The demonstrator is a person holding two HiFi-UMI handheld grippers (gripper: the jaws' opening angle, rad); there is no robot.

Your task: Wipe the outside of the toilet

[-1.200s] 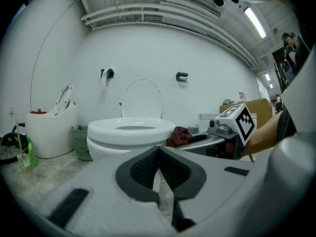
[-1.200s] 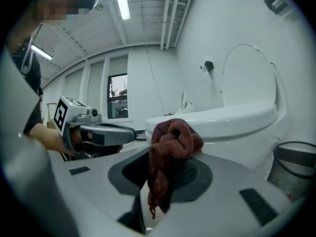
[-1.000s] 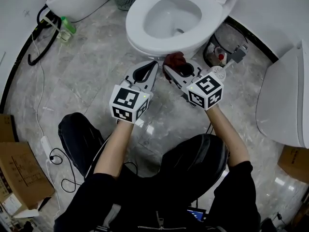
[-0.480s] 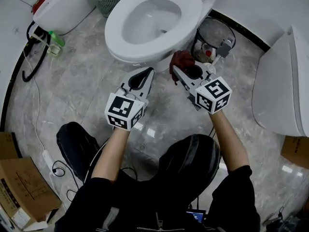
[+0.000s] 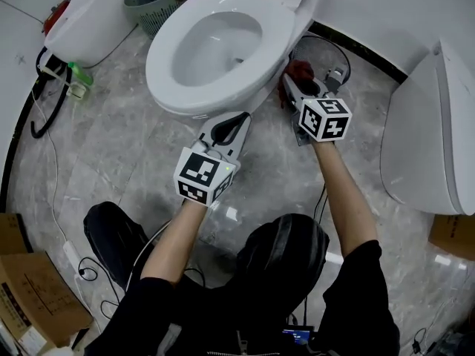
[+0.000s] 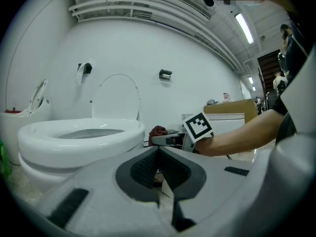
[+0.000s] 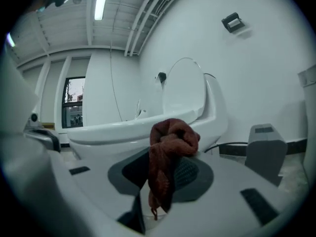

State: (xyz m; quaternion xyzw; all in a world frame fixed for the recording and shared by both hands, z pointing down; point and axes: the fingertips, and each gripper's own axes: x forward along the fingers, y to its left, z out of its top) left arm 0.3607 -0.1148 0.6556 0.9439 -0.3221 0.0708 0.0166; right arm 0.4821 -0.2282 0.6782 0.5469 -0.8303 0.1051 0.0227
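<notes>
Floor, left edge: brown cardboard box [image 5: 30, 288] at the lower-left corner; black hose [image 5: 43, 117] and green plastic bottle [image 5: 80, 74] higher up the same edge. Grey marble floor [image 5: 111, 147] carries all items. Upper middle: white ceramic toilet [image 5: 165, 80], seat down, lid raised. Left tongs [image 5: 241, 117], just in front of the bowl's lower front: tips brought together, nothing between them, idle. Right tongs [image 5: 289, 81], at the bowl's right flank toward the back: clamped on a dark red cloth [image 5: 300, 70] bunched into a knot, a loose tail hanging below; the cloth sits close beside the bowl's outer wall under the rim, contact not determinable. Behind it, a black wire bin [image 5: 320, 49]. Right edge: second white fixture [image 5: 430, 124]. Handling note, judged: wiping of the outer right side appears under way; press the bunched cloth flat to the ceramic, stroke along the curve under the rim, keep the clamp firm so the tail does not drag on the floor, and steer clear of the bin.
</notes>
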